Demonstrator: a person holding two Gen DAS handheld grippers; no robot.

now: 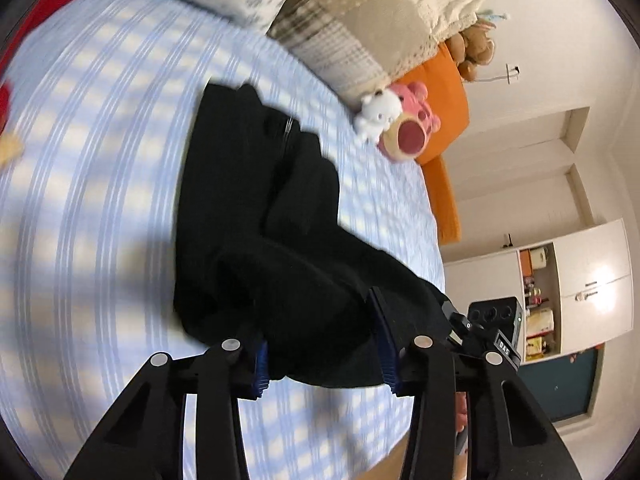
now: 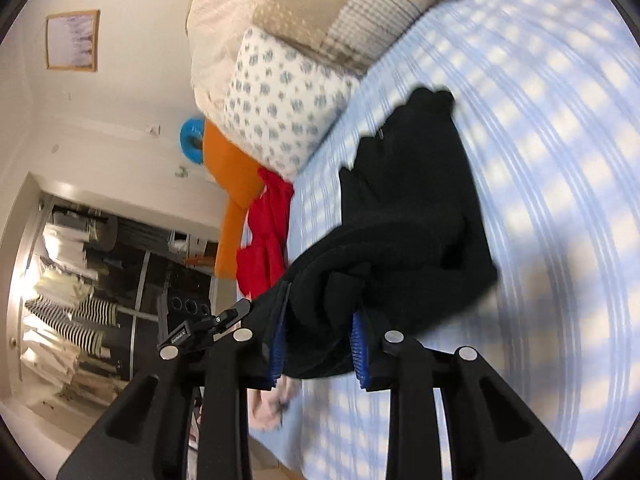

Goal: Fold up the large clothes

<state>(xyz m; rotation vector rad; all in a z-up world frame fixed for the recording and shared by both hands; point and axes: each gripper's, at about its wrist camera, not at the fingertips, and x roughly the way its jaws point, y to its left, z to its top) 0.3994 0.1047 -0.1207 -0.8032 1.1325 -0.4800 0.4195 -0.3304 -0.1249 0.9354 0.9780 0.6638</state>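
I am holding a black garment [image 1: 256,216] with both tools at once: the left tool [image 1: 320,364] is pinching a bunched edge of the cloth between its blue pads [image 1: 386,344], and the right tool [image 2: 318,354] is gripping the other end of that same near edge, with thick dark folds filling the gap between its fingers. The garment is lying lengthwise on the bed [image 1: 100,160], on a blue and white checked sheet, its far end flat near the pillows and its near end raised off the sheet in my two grips. I judge the fold to be partway along: the cloth already looks narrowed into a long strip with layers lying over one another, and a zip or fastening is showing near the far end, but the lifted end is not yet laid over the rest, so at least one lengthwise fold and some smoothing are left. A red garment [image 2: 268,236] is waiting at the bed's edge, just beside a spotted pillow [image 2: 280,108], and looks unfolded. As for writing, the small black mount beside the left tool is carrying white letters that I read roughly as "DXS", though they are blurred; a similar label on the right side is too small to read.
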